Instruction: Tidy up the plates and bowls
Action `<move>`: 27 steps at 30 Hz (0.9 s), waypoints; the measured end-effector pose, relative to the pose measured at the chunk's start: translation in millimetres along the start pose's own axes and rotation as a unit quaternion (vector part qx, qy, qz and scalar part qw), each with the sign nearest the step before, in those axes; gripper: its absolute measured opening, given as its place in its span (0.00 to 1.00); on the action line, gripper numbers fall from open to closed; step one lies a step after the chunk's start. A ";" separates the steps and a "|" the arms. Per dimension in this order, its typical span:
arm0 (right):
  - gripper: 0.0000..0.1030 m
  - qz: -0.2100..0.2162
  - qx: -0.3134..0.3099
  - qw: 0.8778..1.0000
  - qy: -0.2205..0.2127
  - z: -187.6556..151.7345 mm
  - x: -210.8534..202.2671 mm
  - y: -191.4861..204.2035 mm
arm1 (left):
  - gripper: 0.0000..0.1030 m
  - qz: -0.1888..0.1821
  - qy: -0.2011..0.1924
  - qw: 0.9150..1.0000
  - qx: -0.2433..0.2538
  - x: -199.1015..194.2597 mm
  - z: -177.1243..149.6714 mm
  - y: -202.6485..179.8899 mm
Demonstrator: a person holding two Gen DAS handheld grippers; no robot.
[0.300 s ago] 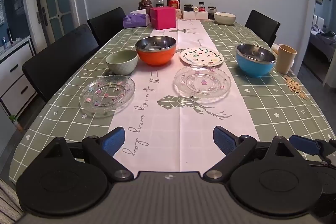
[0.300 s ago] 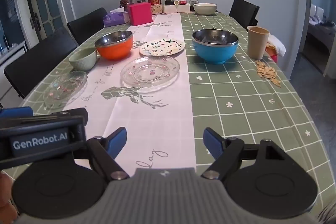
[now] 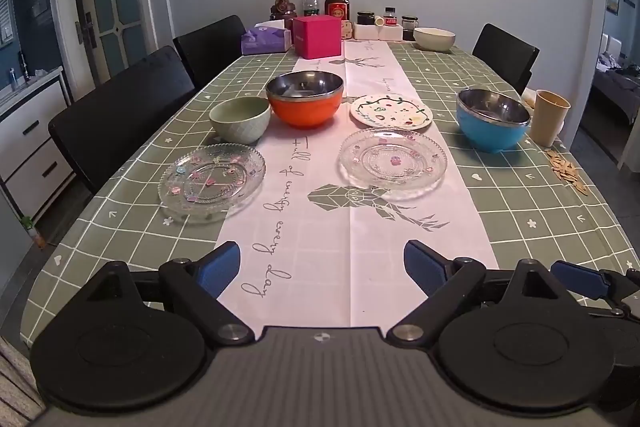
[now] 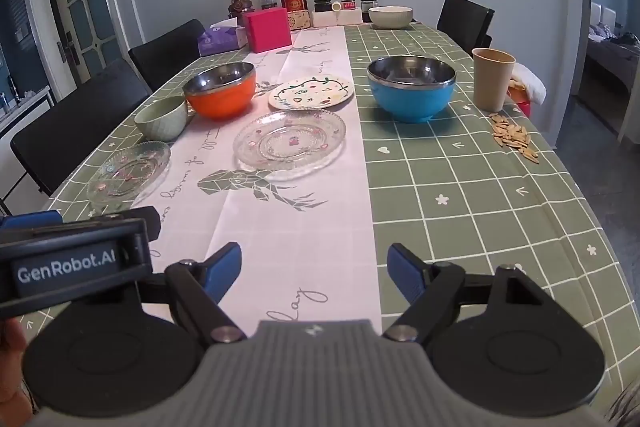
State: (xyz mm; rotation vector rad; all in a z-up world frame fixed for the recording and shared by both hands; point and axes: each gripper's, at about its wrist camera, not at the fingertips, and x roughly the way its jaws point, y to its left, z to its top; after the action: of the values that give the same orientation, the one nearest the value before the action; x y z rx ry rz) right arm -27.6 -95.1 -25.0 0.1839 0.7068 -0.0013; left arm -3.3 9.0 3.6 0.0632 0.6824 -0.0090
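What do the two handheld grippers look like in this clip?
Both are alike: the left gripper and the right gripper each have black linkage arms with silver pivot pins, round black discs either side, a ribbed grey body and blue-padded jaws. The left one's black side housing, seen from the right wrist, reads "GenRobot.AI" in white.

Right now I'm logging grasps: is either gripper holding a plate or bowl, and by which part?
Nothing is held. The left gripper and right gripper are both open, empty, over the white table runner.
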 end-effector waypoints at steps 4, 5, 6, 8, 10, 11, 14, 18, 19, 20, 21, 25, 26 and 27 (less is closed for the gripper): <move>0.76 0.008 0.004 1.000 0.008 -1.9 4.0 -4.3 | 1.00 0.001 0.004 1.000 -0.001 1.7 -0.6 2.5; 0.76 0.008 0.004 1.000 0.008 -2.1 3.6 -3.3 | 1.00 -0.001 0.002 1.000 -0.004 2.1 -1.2 3.4; 0.76 0.008 0.004 1.000 0.008 -2.3 3.0 -2.2 | 1.00 -0.003 0.002 1.000 -0.006 2.3 -1.6 3.9; 0.76 0.009 0.005 1.000 0.010 -2.9 2.9 -0.8 | 1.00 -0.006 0.004 1.000 -0.008 3.4 -1.8 5.2; 0.77 0.010 0.006 1.000 0.012 -2.8 3.8 -1.9 | 1.00 -0.005 0.005 1.000 -0.007 3.8 -2.4 6.1; 0.76 0.010 0.007 1.000 0.012 -3.4 3.5 -1.8 | 1.00 -0.005 0.006 1.000 -0.008 3.9 -2.5 5.3; 0.76 0.009 0.009 1.000 0.016 -2.8 5.8 -1.5 | 1.00 -0.006 0.009 1.000 -0.008 6.0 -2.9 5.7; 0.76 0.008 0.009 1.000 0.020 -3.9 8.1 -1.4 | 1.00 -0.005 0.013 1.000 -0.010 7.9 -4.5 5.8; 0.77 0.009 0.009 1.000 0.021 -4.3 8.3 -1.4 | 1.00 -0.005 0.013 1.000 -0.010 8.2 -4.8 6.5; 0.77 0.009 0.009 1.000 0.021 -4.5 8.7 -1.2 | 1.00 -0.004 0.014 1.000 -0.009 8.5 -5.0 6.7; 0.77 0.009 0.010 1.000 0.022 -4.6 8.9 -0.8 | 1.00 -0.004 0.014 1.000 -0.010 8.7 -5.1 6.9; 0.76 0.009 0.013 1.000 0.024 -4.8 10.8 -1.0 | 1.00 -0.001 0.015 1.000 -0.009 9.8 -4.7 6.7; 0.76 0.008 0.015 1.000 0.024 -5.3 11.1 -1.4 | 1.00 -0.001 0.016 1.000 -0.009 9.8 -4.5 6.7; 0.76 0.008 0.017 1.000 0.025 -5.3 11.3 -1.9 | 1.00 -0.001 0.017 1.000 -0.009 10.2 -4.4 6.3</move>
State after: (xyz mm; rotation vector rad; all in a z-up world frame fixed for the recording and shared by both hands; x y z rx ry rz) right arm -22.6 -95.4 -36.6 0.2225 0.7563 0.0068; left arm 2.1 15.7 -5.9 0.0457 0.7160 -0.0038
